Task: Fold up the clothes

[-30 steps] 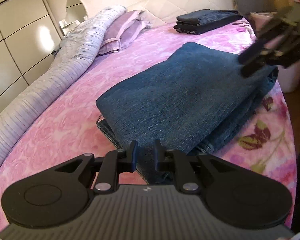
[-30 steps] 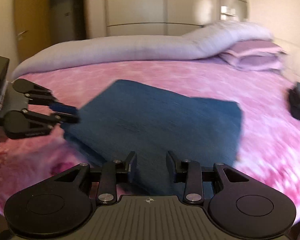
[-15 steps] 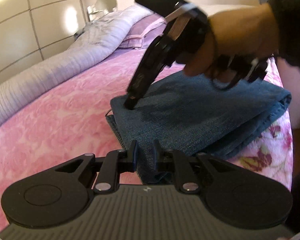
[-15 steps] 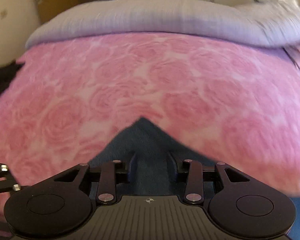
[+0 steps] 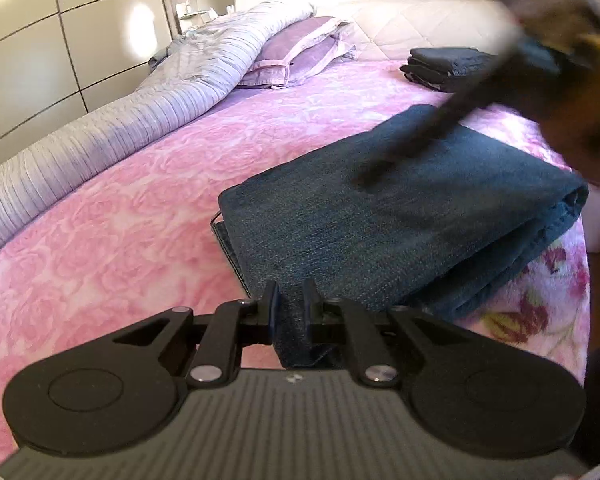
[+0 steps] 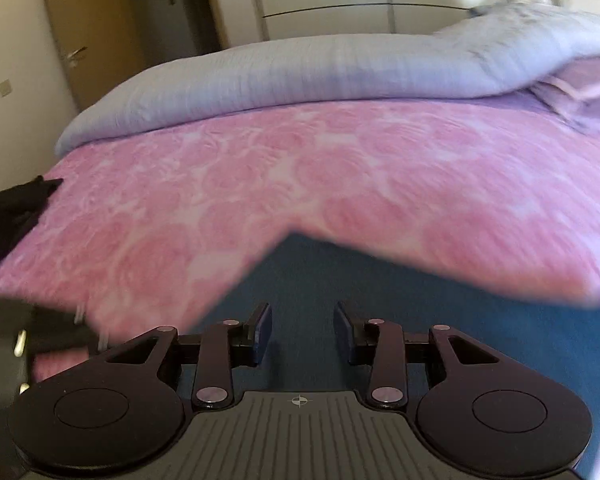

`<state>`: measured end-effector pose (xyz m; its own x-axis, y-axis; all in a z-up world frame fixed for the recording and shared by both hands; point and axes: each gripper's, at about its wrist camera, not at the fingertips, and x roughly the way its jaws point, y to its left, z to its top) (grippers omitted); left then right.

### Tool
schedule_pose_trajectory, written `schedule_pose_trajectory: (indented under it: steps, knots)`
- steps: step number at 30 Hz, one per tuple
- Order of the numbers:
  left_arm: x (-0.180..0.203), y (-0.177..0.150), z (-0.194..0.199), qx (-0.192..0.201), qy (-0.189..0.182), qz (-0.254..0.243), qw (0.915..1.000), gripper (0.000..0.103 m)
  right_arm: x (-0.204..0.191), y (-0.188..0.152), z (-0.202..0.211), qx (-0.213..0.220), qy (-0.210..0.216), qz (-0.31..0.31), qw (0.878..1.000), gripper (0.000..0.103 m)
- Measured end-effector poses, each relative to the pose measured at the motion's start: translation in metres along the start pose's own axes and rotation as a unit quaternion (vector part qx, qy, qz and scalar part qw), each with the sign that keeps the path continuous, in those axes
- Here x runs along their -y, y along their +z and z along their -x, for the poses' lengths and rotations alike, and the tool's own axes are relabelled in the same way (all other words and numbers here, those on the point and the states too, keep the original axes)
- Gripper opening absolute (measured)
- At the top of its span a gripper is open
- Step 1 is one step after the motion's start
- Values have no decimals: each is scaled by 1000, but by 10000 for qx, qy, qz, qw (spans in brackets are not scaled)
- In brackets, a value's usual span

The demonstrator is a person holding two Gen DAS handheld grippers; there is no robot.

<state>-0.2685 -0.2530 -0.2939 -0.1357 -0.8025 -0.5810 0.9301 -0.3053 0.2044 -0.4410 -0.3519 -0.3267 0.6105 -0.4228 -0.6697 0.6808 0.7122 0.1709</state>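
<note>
Folded blue jeans [image 5: 400, 208] lie on the pink rose bedspread [image 5: 120, 216]. My left gripper [image 5: 290, 304] is shut on the near corner of the jeans, with denim pinched between its fingers. In the left wrist view the right gripper [image 5: 376, 172] shows as a dark blur pressing down on top of the jeans, held by a hand [image 5: 572, 120]. In the right wrist view my right gripper [image 6: 303, 332] is open, its fingers apart just above the blue jeans [image 6: 380, 320]. Whether its tips touch the cloth is unclear from the blur.
A second stack of dark folded clothes [image 5: 448, 64] sits near the cream headboard [image 5: 420, 24]. A rolled grey duvet [image 5: 100, 132] runs along the far side, with lilac pillows [image 5: 300, 52]. A dark garment [image 6: 12, 212] lies at the bed's edge. Wardrobe doors [image 5: 60, 28] stand behind.
The right gripper has swept from the jeans' far-left corner back across the top toward the right. The left gripper has kept its hold on the near corner.
</note>
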Motion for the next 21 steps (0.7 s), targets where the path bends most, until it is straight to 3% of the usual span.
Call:
schedule_pose_trajectory:
  steps: [5, 7, 9, 11, 15, 19, 21]
  knots:
    - [8, 5, -1, -25, 51, -230, 9997, 7, 15, -89, 55, 163, -91, -386, 9991, 38]
    - [12, 12, 1, -13, 85, -284, 9996, 7, 23, -109, 71, 227, -1, -586, 9980, 38]
    - [16, 19, 3, -1, 118, -337, 9994, 7, 29, -107, 85, 309, -57, -633, 9975, 39]
    - [20, 26, 6, 11, 152, -391, 9991, 14, 36, -102, 100, 458, -224, -659, 9965, 39]
    - [49, 48, -7, 89, -262, -616, 9977, 16, 78, -83, 114, 792, -832, -926, 9891, 39]
    - [81, 54, -35, -175, -564, -924, 9940, 17, 124, -55, 95, 649, -1091, -1079, 9860, 39]
    - [88, 47, -43, -206, -457, -974, 9940, 14, 146, -39, 78, 541, -1102, -1214, 9850, 39]
